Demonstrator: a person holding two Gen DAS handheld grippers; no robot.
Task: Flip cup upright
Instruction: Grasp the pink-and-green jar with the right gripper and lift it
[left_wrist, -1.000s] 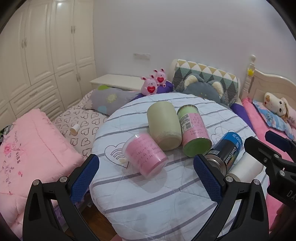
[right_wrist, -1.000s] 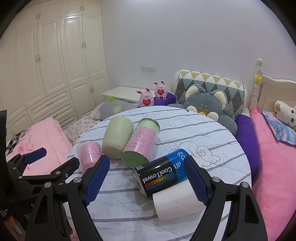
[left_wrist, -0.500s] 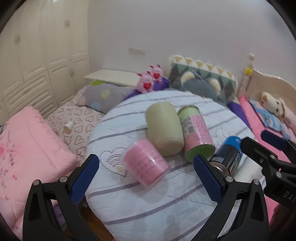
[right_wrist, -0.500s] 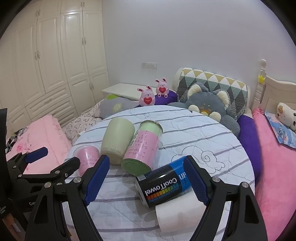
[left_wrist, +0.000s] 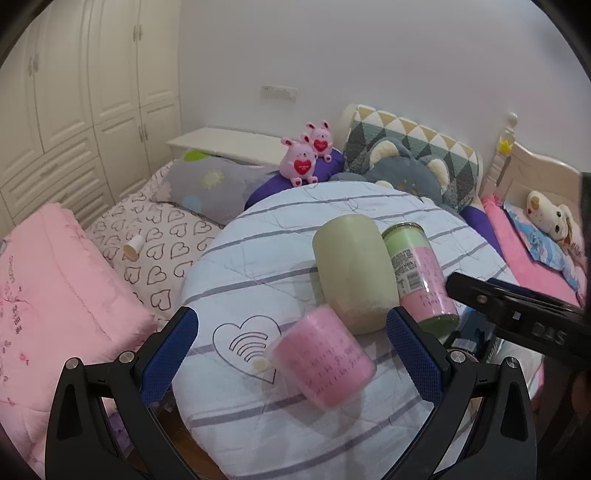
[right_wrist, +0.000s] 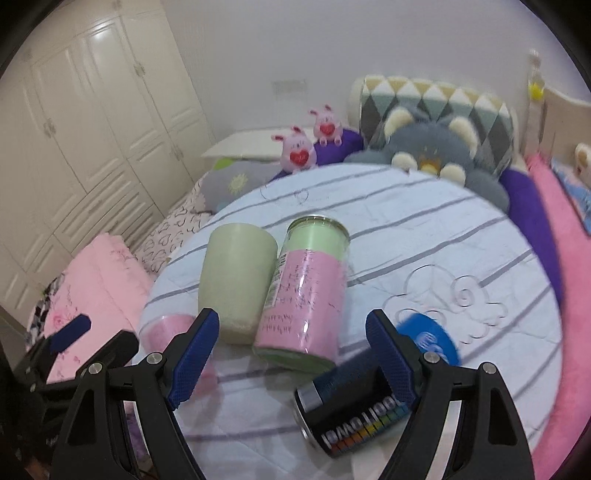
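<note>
Between the wide-open left gripper (left_wrist: 291, 347) fingers lies the pink cup (left_wrist: 323, 363) on its side, untouched. Right gripper (right_wrist: 291, 354), wide open too, holds nothing; beside that cup, its blurry blue can (right_wrist: 354, 402) is half hidden.

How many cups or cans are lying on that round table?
4, all on their sides: pink cup nearest the left edge, green cup beside it, pink-and-green can next, blue can rightmost. Others may be hidden.

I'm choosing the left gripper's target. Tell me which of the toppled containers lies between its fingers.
The short pink cup, nearest the table edge. It sits between the open left gripper fingers; the green cup and taller cans lie beyond.
</note>
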